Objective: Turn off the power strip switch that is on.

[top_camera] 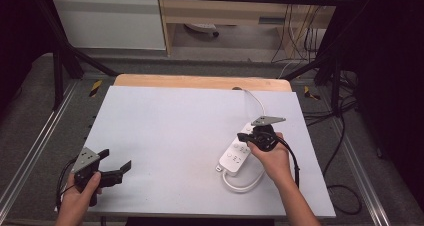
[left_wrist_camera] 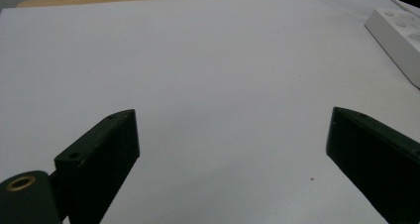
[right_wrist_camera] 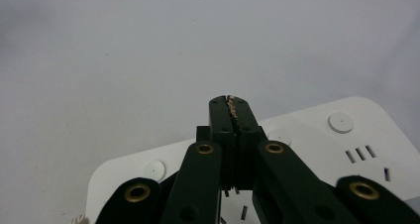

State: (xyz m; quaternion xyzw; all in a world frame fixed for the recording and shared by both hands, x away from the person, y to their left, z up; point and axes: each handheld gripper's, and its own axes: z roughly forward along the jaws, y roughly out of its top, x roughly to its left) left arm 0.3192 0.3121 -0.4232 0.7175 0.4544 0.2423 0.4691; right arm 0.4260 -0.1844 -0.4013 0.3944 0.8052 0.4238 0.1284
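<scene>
A white power strip (top_camera: 234,157) lies on the right half of the white tabletop (top_camera: 175,121), with its white cord (top_camera: 258,104) running to the far edge. My right gripper (top_camera: 242,136) is over the strip's far end, jaws shut with nothing between them. In the right gripper view the shut tips (right_wrist_camera: 230,101) sit above the strip (right_wrist_camera: 346,135) between its round buttons; whether they touch it I cannot tell. My left gripper (top_camera: 116,158) rests near the front left corner, open and empty. In the left gripper view its jaws (left_wrist_camera: 233,120) stand wide over bare table, the strip (left_wrist_camera: 396,30) far right.
A loop of the strip's white cord (top_camera: 240,185) lies near the front edge beside my right wrist. A wooden strip (top_camera: 200,81) borders the table's far side. Black frame bars and cables stand on the floor around the table.
</scene>
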